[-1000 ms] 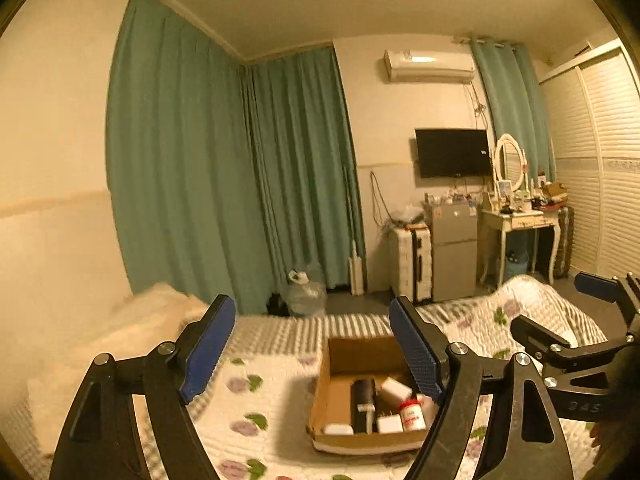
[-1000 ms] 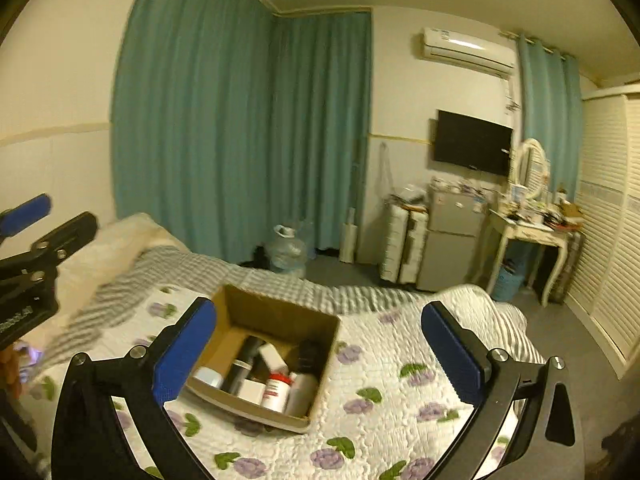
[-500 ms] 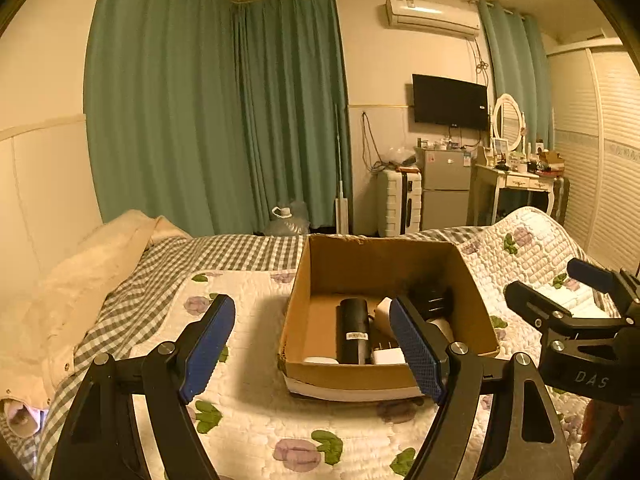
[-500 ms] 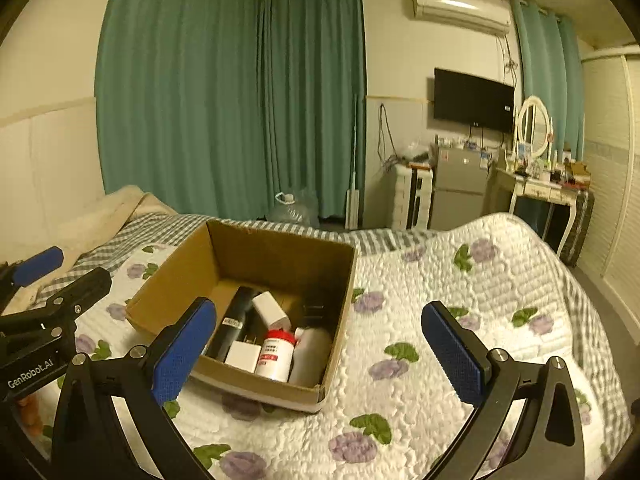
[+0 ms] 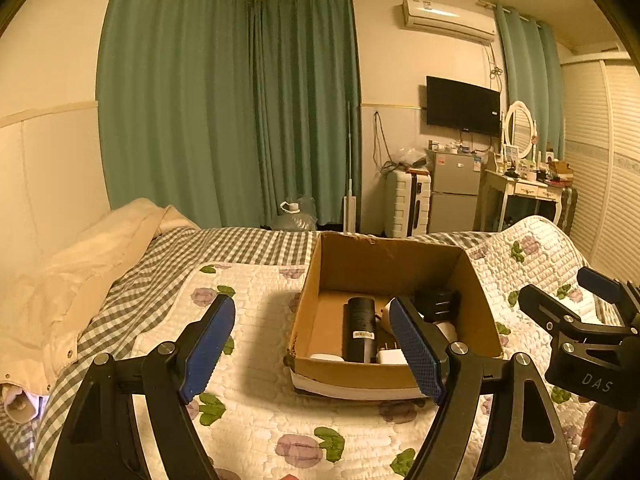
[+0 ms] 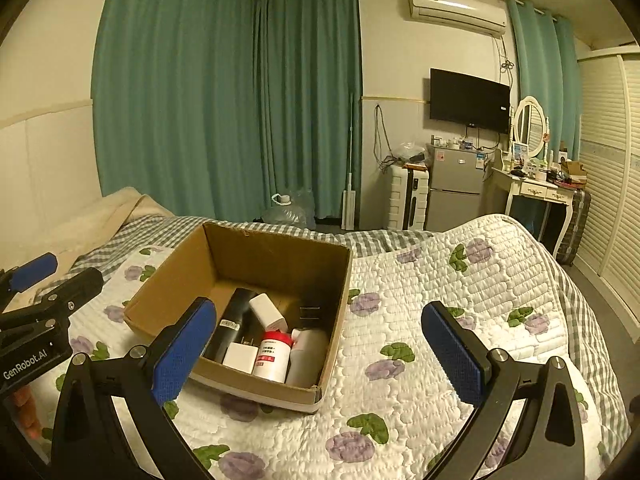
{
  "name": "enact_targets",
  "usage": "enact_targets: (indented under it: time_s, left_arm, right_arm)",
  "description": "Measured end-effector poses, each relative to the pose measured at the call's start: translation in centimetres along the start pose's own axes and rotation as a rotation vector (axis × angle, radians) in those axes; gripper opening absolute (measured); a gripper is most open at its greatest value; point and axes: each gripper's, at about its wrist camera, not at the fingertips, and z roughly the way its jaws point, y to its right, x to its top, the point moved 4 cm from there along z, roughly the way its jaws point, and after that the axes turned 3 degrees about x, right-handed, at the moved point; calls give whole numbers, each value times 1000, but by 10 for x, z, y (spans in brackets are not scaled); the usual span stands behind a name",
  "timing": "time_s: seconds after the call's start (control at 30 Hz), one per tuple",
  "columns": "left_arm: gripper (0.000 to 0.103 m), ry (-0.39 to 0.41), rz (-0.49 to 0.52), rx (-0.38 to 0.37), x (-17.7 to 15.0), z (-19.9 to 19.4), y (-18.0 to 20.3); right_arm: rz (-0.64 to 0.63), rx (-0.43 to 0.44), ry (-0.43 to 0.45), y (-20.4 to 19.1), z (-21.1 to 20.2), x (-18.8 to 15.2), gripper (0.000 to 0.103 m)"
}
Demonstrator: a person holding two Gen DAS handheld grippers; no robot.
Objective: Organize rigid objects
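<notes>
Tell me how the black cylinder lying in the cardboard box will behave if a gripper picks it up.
The black cylinder with a small white label looks rigid, so it should not bend. Its smooth round body may slip between flat pads, or roll if released on its side. It lies against a white rectangular block in the brown cardboard box, so lifting may nudge that.

The left gripper (image 5: 312, 344) and the right gripper (image 6: 316, 352) both hang level with their blue-padded fingers (image 6: 182, 354) spread wide and nothing between them, each gripper's tip showing at the edge of the other's view
</notes>
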Motion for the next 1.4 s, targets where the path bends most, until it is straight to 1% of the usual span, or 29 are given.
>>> enact_targets:
  time_s: [0.5,1.4]
  left_arm:
    - [82,-10,17,-22,-3,-1,6]
    - [82,-5,23,-22,-3,0,7]
  right_arm:
    - [2,1,-6,1,0,-1,103]
    - [-5,7,-27,-2,2,-5,103]
